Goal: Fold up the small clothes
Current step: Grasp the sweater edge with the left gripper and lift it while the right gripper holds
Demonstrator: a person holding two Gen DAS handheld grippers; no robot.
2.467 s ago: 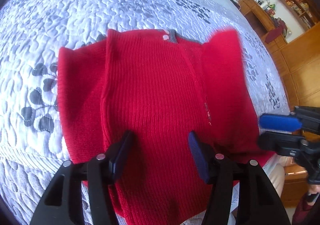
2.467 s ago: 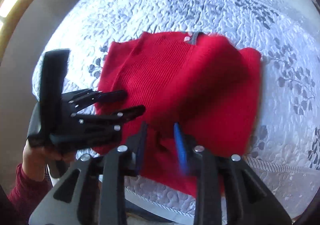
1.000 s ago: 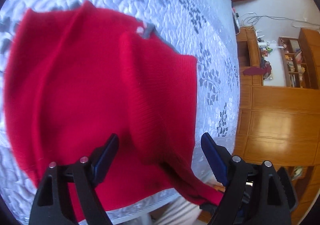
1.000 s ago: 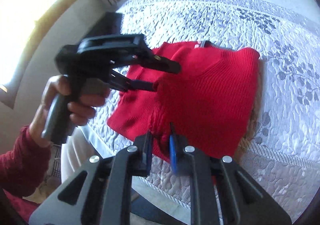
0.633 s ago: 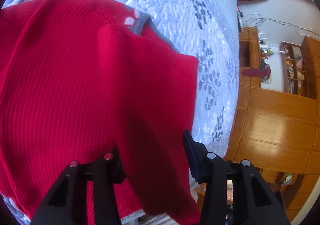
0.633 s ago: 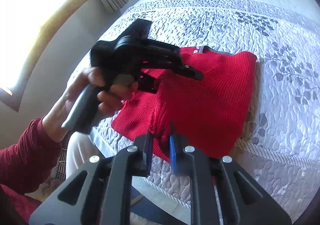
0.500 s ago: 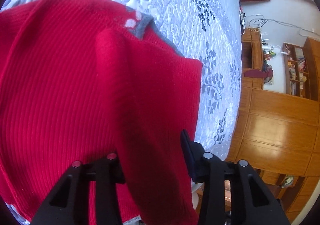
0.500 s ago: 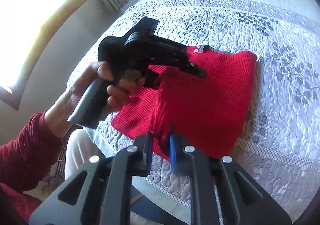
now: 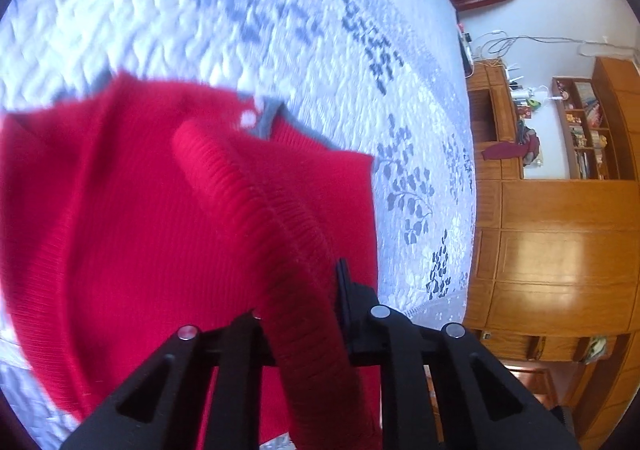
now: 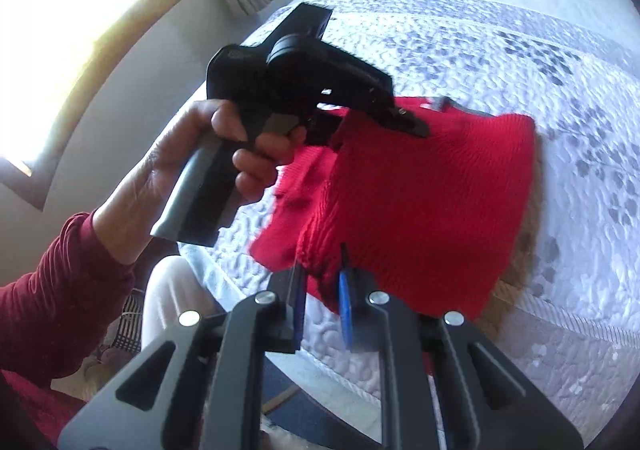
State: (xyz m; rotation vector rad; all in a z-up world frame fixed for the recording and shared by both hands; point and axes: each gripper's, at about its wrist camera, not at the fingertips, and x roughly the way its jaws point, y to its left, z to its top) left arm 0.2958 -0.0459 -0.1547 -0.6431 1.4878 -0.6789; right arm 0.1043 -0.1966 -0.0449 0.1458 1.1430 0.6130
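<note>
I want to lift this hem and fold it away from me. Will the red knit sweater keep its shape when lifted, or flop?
Probably flop: the red sweater sags between the left gripper and right gripper, both pinching its edge. Its ribbed knit bunches into a soft roll at the left jaws, so it likely drapes. It looks light, and should drag over the quilted bedspread.

Left wrist view: sits just behind left gripper (image 9: pixel 298 300), aimed steeply down, very close over red sweater (image 9: pixel 132 242) on quilted bedspread (image 9: pixel 248 17); wooden cabinets (image 9: pixel 560 250) at right edge.
Right wrist view: behind right gripper (image 10: pixel 322 290), angled down from bed's near edge, slightly farther back; window (image 10: pixel 76 21) upper left.
Shared: sweater, bedspread; left gripper shows in right view.
</note>
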